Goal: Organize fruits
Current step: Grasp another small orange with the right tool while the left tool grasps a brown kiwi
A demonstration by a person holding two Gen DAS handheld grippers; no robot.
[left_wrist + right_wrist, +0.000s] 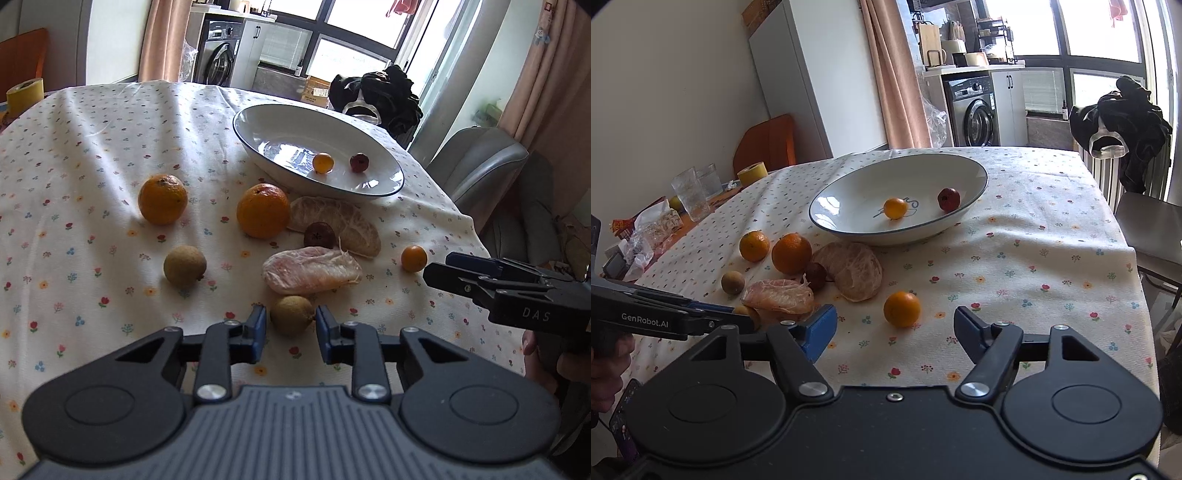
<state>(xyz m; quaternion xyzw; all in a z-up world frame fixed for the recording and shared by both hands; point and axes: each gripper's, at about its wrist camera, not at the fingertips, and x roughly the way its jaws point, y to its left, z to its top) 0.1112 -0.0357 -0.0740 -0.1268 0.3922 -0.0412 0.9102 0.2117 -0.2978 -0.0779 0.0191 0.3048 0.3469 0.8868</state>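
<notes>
Left gripper (290, 325) jaws apart around round tan fruit (291, 314), right gripper (894, 328) jaws wide apart, glossy oval bowl (849, 230).

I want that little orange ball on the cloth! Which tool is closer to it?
Right. The right tool is open just in front of the kumquat, which sits just beyond its fingertips. The left tool is off to the side, around a longan.
</notes>
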